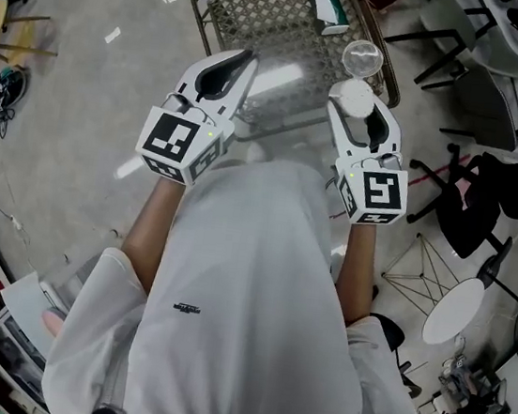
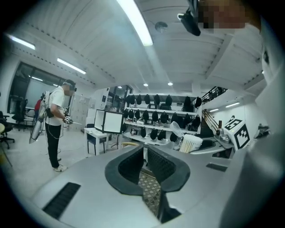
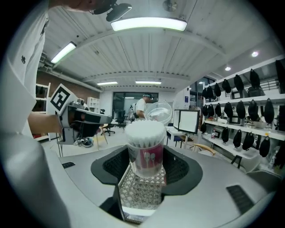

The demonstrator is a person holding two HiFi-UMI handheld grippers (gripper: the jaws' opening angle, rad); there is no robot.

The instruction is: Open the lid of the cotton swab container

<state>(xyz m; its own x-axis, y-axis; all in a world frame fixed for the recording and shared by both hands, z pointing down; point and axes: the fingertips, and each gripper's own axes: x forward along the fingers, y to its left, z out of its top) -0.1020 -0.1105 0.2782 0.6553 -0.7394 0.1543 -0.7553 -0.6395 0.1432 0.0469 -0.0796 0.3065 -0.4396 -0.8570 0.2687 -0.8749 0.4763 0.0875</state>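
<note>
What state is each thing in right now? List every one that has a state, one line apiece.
left hand-held gripper: shut, nothing between its jaws.
right hand-held gripper: shut on the cotton swab container, holding it upright.
cotton swab container: gripped, upright, packed with swabs.
lid: open, tipped back behind the container's mouth.

Looks like a lab or workshop: wall shelves (image 2: 156,118) of dark gear, a monitor (image 2: 109,121) just left of them, strip lights (image 2: 133,20) above them.
</note>
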